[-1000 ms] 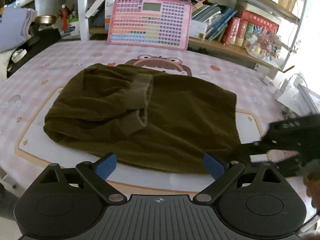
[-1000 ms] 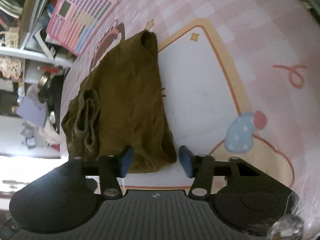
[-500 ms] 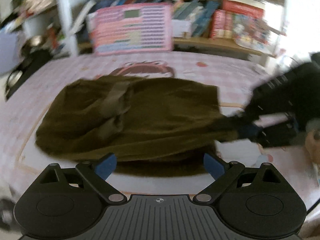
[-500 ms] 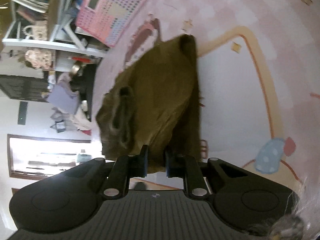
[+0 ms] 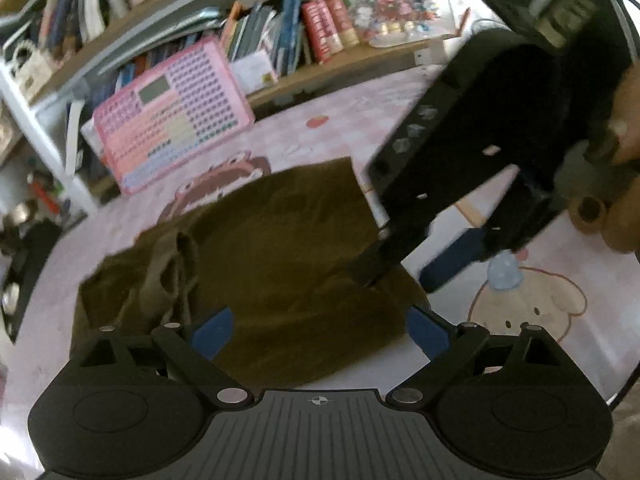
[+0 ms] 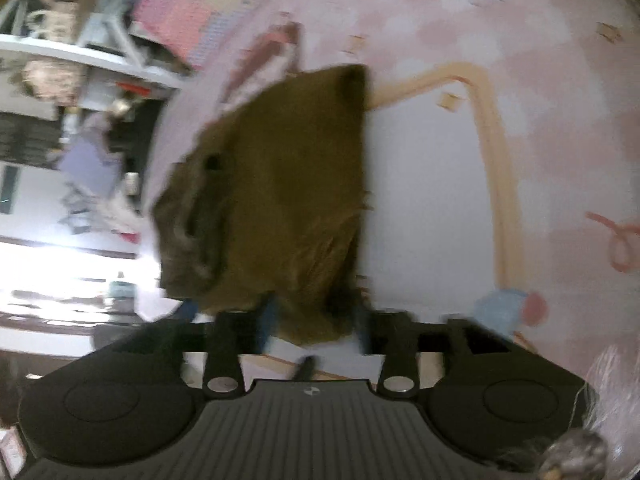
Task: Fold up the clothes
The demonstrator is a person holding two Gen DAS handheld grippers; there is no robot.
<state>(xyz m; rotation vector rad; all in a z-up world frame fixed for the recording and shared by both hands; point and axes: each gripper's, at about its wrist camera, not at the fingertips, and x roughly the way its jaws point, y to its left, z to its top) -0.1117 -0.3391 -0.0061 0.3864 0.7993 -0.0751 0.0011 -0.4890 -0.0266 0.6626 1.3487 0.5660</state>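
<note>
An olive-brown garment [image 5: 280, 248] lies partly folded on the pink patterned mat [image 5: 532, 312], its ribbed cuffs bunched at the left [image 5: 168, 276]. My left gripper [image 5: 320, 332] hangs open over the garment's near edge, its blue pads wide apart with the cloth below them. My right gripper [image 5: 400, 276] comes in from the upper right, held by a hand. Its jaws are opening, one finger on the garment's right corner, the blue pad [image 5: 452, 260] over the mat. In the blurred right wrist view, that corner [image 6: 312, 316] lies loosely between the right gripper's [image 6: 314, 320] parted fingers.
A pink keyboard toy [image 5: 168, 128] leans against a bookshelf [image 5: 328, 32] behind the table. Dark clutter sits at the far left edge [image 5: 24, 248]. The mat shows white and pink to the right of the garment [image 6: 424, 200].
The right gripper shut on the garment's near right corner and lifted it, and its jaws have now spread again. The left gripper slid right and rolled, so its view tilts.
</note>
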